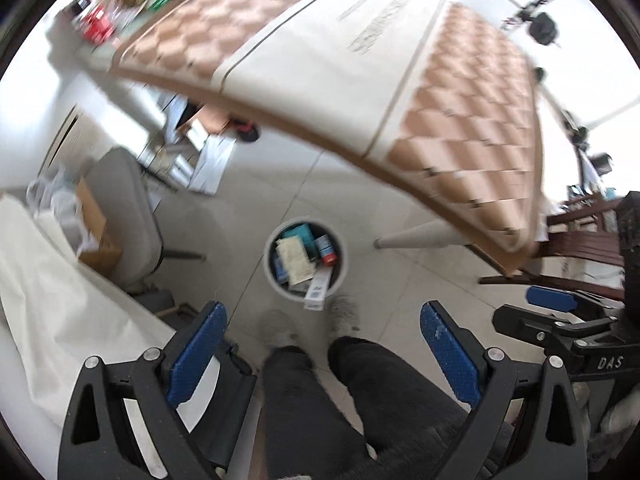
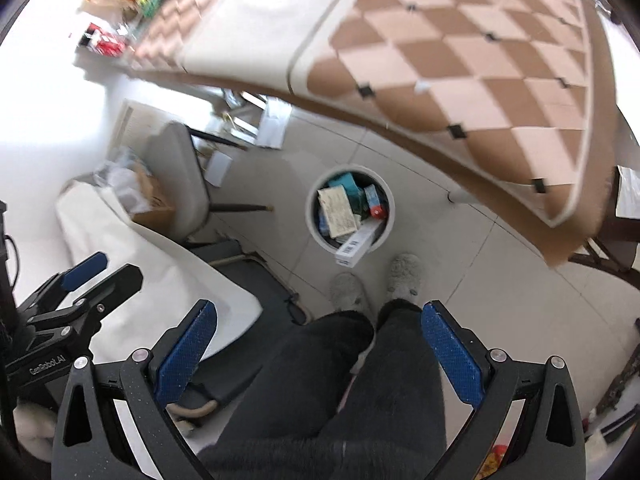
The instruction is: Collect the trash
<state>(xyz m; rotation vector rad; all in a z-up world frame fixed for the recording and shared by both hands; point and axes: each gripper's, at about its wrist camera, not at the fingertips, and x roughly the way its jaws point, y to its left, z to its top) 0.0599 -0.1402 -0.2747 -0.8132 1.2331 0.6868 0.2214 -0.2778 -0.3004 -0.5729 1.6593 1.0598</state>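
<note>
Both grippers hang spread wide and empty above the floor: the left gripper (image 1: 323,344) and the right gripper (image 2: 319,340) each show their blue pads far apart with nothing between them. Below and ahead of them stands the round white trash bin (image 1: 270,248) on the pale tiled floor (image 1: 420,280), just in front of the person's grey slippers (image 2: 404,276). It is filled with trash — a cream printed packet (image 1: 295,261), a teal box (image 1: 303,235), a small can with a red end (image 1: 326,250) and a long white carton (image 1: 318,290) with a barcode, which leans out over the near rim.

Dark trousers (image 2: 360,392) fill the lower middle of both views. Over the bin reaches the edge of a table (image 2: 400,128) covered in a brown and cream checked cloth (image 2: 480,60); one pale table leg (image 1: 416,236) stands to the bin's right. A grey chair (image 2: 180,184) sits left of the bin, with a cardboard box (image 1: 96,236) beyond it. Colourful items at the table's far end are too blurred to name.
</note>
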